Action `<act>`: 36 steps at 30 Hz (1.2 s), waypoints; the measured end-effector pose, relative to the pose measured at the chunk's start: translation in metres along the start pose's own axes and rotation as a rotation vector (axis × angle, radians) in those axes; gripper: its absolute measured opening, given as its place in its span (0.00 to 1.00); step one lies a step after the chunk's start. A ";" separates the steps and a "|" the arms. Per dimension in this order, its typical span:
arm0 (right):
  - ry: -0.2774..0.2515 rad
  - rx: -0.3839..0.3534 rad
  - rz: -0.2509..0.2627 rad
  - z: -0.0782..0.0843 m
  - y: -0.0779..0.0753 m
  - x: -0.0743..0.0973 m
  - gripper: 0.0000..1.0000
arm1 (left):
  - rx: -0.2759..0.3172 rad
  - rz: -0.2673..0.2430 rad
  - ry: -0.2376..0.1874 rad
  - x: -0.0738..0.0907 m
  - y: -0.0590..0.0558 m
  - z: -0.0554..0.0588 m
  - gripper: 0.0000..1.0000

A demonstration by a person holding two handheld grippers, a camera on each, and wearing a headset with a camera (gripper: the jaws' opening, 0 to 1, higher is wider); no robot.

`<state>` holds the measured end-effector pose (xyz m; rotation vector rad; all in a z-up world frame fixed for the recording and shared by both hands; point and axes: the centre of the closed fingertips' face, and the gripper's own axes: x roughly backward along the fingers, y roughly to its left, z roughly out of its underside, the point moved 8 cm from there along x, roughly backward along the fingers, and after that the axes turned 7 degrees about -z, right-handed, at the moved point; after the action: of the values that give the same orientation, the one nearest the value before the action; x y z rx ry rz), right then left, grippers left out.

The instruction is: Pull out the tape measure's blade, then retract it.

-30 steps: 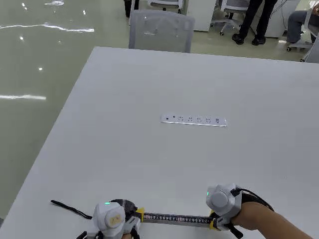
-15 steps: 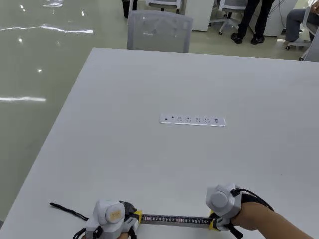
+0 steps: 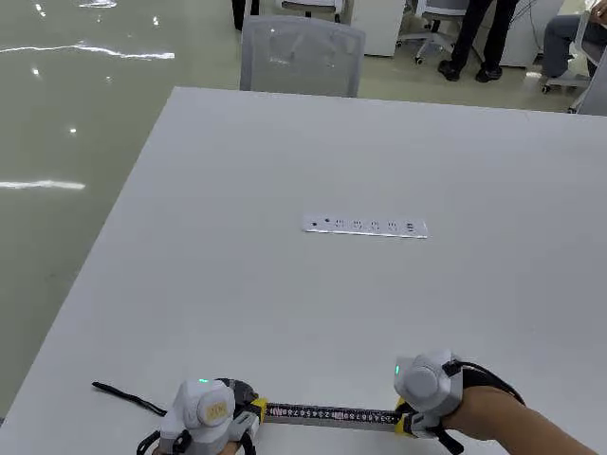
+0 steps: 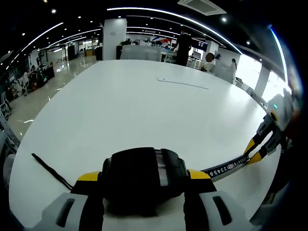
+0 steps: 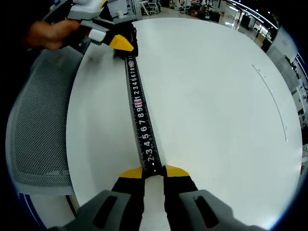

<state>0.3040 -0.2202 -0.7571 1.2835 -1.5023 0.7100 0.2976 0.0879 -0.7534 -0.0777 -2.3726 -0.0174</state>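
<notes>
Starting far left: spot a thin black strap (image 3: 128, 397) lying loose on the white table (image 3: 237, 237), running in toward the tape measure case (image 3: 242, 391). Next along, find the left gripper (image 3: 248, 409) clenched around that case, down at the table's near edge; in the left gripper view, see yellow-tipped jaws hugging both flanks of the black body. Moving right, follow the blade (image 3: 327, 414), drawn out straight along the near edge, numbers up, bridging the two grippers. Then reach the right gripper (image 3: 406, 422), jaws pinched tight on the blade's free end, right by the lowest numbers, with the person's forearm (image 3: 512, 428) behind. Further up the table, well apart from all this, note a white power strip (image 3: 365, 227) lying crosswise. Beyond the far edge, catch a grey mesh chair (image 3: 302, 52).
</notes>
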 end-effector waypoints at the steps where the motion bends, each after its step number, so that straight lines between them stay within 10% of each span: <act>1: -0.004 0.000 -0.001 0.000 0.000 0.000 0.13 | -0.001 0.002 0.001 0.000 0.000 0.000 0.64; 36: -0.065 0.018 -0.017 -0.022 0.002 -0.005 0.13 | 0.037 0.061 0.013 0.001 0.004 0.000 0.64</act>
<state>0.3082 -0.1980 -0.7539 1.3430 -1.5388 0.6783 0.2970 0.0922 -0.7531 -0.1321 -2.3559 0.0550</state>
